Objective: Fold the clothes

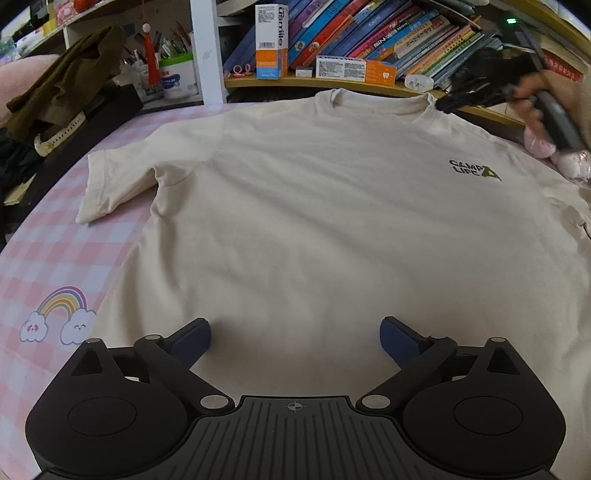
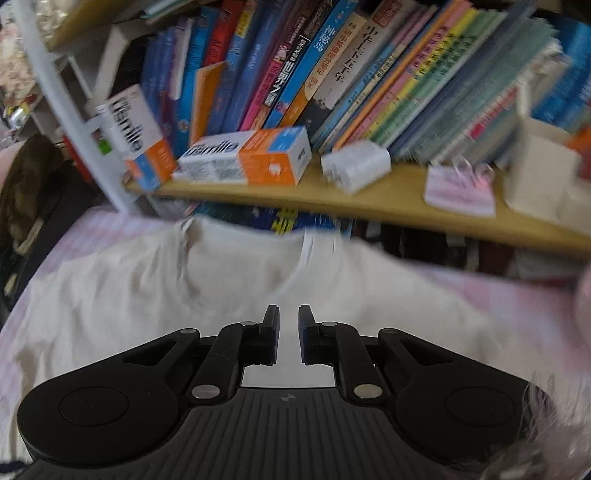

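Observation:
A cream T-shirt [image 1: 314, 203] lies flat, front up, on the pink checked tablecloth [image 1: 44, 258], its collar [image 1: 373, 98] at the far side and a green "CAMP LIFE" logo [image 1: 474, 171] on the chest. My left gripper [image 1: 295, 332] hovers wide open over the shirt's lower middle, holding nothing. In the left wrist view my right gripper [image 1: 448, 103], blurred and held by a hand [image 1: 532, 99], is at the collar's right end. Its own view is blurred: the right gripper [image 2: 288, 325] sits over the T-shirt [image 2: 147, 295] near the neckline, jaws a narrow gap apart with nothing between them.
A wooden bookshelf edge [image 2: 369, 199] with leaning books [image 1: 369, 33] and toothpaste boxes [image 2: 251, 155] runs just behind the collar. A pile of dark clothes [image 1: 62, 85] lies at the far left. Pink fluffy material [image 1: 569, 162] sits at the right edge.

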Demonstrator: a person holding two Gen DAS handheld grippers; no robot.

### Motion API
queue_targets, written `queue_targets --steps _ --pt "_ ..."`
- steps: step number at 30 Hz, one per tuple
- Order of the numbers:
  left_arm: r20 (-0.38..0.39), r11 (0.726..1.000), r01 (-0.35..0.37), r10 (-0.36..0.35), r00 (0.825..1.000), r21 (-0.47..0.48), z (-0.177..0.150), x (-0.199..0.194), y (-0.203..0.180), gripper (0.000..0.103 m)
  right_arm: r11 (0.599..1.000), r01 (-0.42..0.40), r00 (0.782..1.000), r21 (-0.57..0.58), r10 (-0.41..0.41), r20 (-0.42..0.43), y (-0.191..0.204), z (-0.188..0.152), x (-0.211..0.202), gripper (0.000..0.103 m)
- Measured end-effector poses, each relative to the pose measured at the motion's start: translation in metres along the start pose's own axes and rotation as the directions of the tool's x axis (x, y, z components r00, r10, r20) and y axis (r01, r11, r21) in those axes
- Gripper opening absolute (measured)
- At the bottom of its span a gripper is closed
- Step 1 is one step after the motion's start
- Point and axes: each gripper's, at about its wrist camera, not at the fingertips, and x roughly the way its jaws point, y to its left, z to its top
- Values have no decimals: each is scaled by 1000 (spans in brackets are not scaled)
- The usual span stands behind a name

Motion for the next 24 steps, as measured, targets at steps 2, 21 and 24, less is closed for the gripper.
queue_targets --steps 2,21,24 --pt "2 1000 -5 5 1000 -4 0 0 -1 102 1000 14 1000 16 -14 -11 -5 16 21 9" --pt "-44 996 4 -9 999 -95 25 10 16 103 999 33 999 -25 -32 42 -19 -7 1 8" --pt "-45 991 -1 -5 999 -136 32 11 24 103 998 36 998 -47 -33 50 -15 -39 -30 13"
